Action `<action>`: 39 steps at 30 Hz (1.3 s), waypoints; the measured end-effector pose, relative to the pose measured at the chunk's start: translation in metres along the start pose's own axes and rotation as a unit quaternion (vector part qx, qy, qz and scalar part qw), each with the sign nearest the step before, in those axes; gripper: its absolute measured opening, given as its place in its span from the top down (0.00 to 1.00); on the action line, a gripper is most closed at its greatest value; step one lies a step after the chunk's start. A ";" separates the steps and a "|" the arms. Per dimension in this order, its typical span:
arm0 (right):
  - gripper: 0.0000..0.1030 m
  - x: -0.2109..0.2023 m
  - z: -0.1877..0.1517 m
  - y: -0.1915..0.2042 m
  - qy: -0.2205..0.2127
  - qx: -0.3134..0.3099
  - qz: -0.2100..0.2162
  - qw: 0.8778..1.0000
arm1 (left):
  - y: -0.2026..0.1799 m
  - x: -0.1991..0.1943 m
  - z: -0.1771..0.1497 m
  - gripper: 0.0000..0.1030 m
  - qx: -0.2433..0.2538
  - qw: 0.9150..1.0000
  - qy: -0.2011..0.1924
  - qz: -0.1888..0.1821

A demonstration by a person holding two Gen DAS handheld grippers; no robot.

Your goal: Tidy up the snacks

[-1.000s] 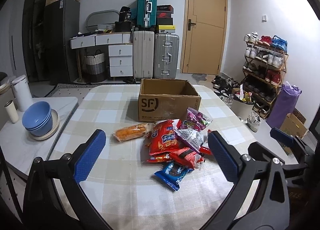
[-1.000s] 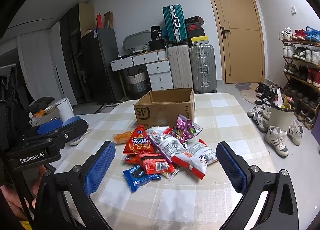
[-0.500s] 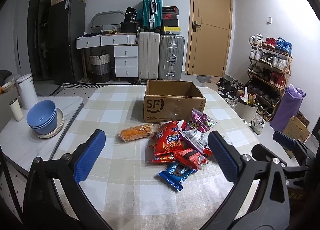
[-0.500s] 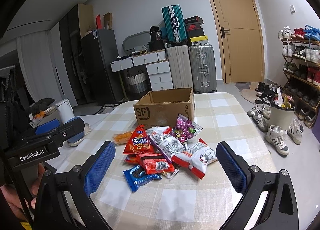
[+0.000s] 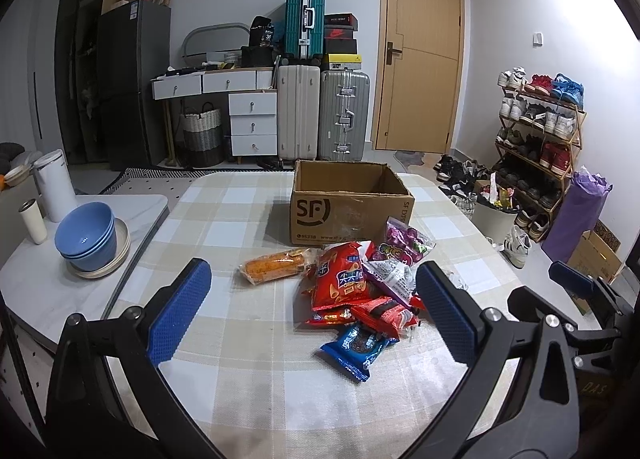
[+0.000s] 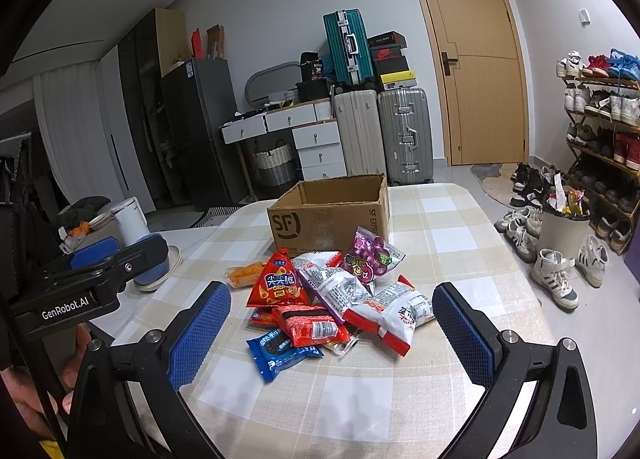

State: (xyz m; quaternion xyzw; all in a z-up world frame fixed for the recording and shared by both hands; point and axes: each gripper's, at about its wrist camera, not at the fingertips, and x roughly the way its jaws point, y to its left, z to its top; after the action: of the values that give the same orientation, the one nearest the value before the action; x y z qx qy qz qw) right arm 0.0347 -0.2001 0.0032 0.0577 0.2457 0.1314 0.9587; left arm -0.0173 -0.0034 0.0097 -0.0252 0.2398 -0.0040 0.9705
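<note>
A pile of snack bags (image 5: 356, 295) lies on the checked table (image 5: 240, 359), in front of an open, empty cardboard SF box (image 5: 348, 207). The pile holds a red chip bag (image 5: 340, 279), a purple candy bag (image 5: 404, 243), a blue cookie pack (image 5: 356, 345) and an orange pack (image 5: 274, 267). In the right wrist view the pile (image 6: 332, 299) and the box (image 6: 332, 215) show too. My left gripper (image 5: 312, 311) is open and empty, short of the pile. My right gripper (image 6: 332, 335) is open and empty, also short of it.
Stacked blue bowls (image 5: 86, 237), a white kettle (image 5: 56, 185) and a cup (image 5: 32, 219) stand on the side table to the left. Suitcases, drawers and a shoe rack (image 5: 536, 139) line the room behind. The other gripper shows at each view's edge (image 6: 92, 275).
The left gripper has drawn back and tilted up a little, so the box and pile sit lower and farther. The right gripper has barely moved. Both stay open.
</note>
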 end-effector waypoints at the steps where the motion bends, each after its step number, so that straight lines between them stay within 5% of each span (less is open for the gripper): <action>1: 0.00 0.000 0.000 0.000 0.000 0.000 0.000 1.000 | 0.000 0.000 0.000 0.01 0.000 1.000 0.001 0.000; 15: 0.00 0.014 -0.010 -0.014 0.019 0.026 0.014 0.999 | 0.021 0.031 -0.014 0.01 -0.012 0.999 0.041 0.001; 20: 0.00 0.035 -0.022 -0.028 0.049 0.064 0.068 0.994 | 0.025 0.065 -0.026 0.01 -0.023 0.997 0.078 0.000; 34: 0.00 0.093 -0.035 -0.052 0.098 0.060 0.057 0.992 | 0.013 0.188 -0.030 0.01 -0.011 0.987 0.156 -0.027; 39: 0.00 0.109 -0.035 -0.060 0.114 0.071 0.068 0.989 | 0.006 0.233 -0.033 0.15 -0.013 0.979 0.196 -0.055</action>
State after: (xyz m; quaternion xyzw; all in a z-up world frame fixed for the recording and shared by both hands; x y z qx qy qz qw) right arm 0.1234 -0.2252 -0.0876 0.1271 0.3572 0.1845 0.9068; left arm 0.1733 -0.0041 -0.1284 -0.0498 0.4232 -0.0594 0.9027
